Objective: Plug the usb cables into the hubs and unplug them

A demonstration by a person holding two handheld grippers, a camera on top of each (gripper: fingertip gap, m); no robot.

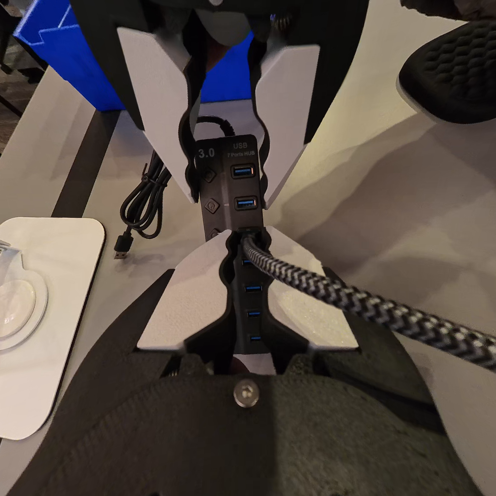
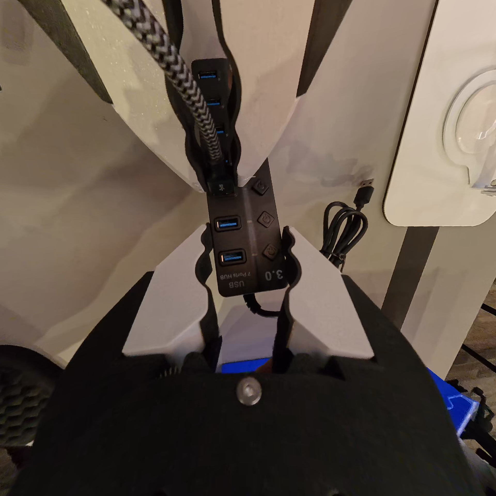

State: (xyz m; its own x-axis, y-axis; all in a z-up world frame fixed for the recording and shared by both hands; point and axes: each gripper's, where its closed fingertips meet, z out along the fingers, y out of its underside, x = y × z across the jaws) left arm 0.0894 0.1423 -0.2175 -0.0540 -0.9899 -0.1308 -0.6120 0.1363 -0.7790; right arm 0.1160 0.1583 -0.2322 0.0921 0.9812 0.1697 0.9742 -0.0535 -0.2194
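Black seven-port hub (image 1: 230, 188) flat on table, braided cable (image 1: 349, 295) in third port.

You see the hub (image 1: 230, 188) in smooth, slightly glossy black plastic. The cable (image 1: 349, 300) plugged into it has a woven cloth sleeve, black and white. Left of the hub, the thin black cable (image 1: 142, 204) looks like smooth rubber. Your left gripper (image 1: 248, 236) has matt white fingers (image 1: 193, 290), grainy, with a shiny metal screw (image 1: 246, 393) behind them.

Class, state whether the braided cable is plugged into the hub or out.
Plugged in: the braided cable ends in a plug seated in the hub.
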